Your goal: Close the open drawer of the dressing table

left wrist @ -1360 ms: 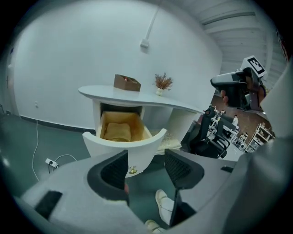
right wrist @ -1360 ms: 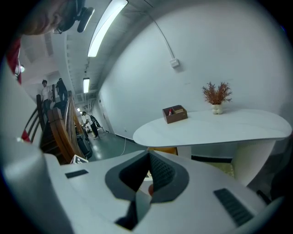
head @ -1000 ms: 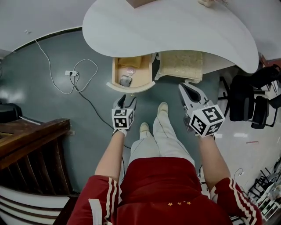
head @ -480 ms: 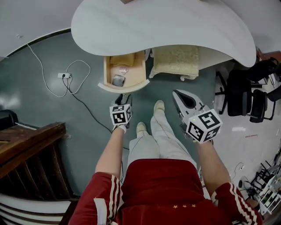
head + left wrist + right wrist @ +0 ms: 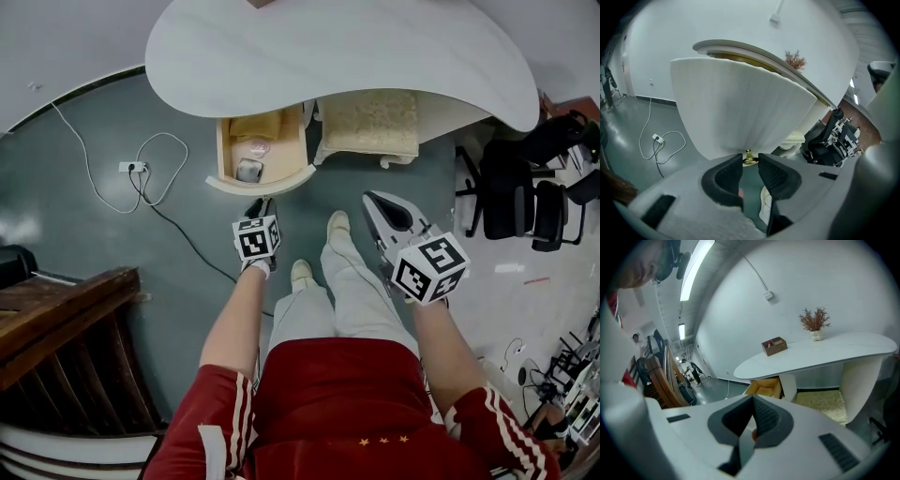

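The dressing table's white curved top (image 5: 337, 52) has a wooden drawer (image 5: 261, 184) pulled open beneath it, with small items inside. In the left gripper view the drawer's white ribbed front (image 5: 740, 112) fills the middle, and its small brass knob (image 5: 749, 158) sits just beyond the fingertips. My left gripper (image 5: 262, 204) (image 5: 750, 164) is closing, with the knob in line with the gap and no pad pressing on it. My right gripper (image 5: 373, 200) (image 5: 753, 401) hangs apart to the right with its jaws together and holds nothing.
A cushioned stool (image 5: 370, 122) stands under the table right of the drawer. A white cable and power strip (image 5: 131, 167) lie on the grey floor at the left. Black chairs (image 5: 511, 202) stand at the right, a wooden stair rail (image 5: 66, 319) at the lower left. The person's feet (image 5: 337, 225) are between the grippers.
My left gripper has sunk toward the drawer front and its jaws have narrowed. The right gripper has drifted slightly and stays shut.
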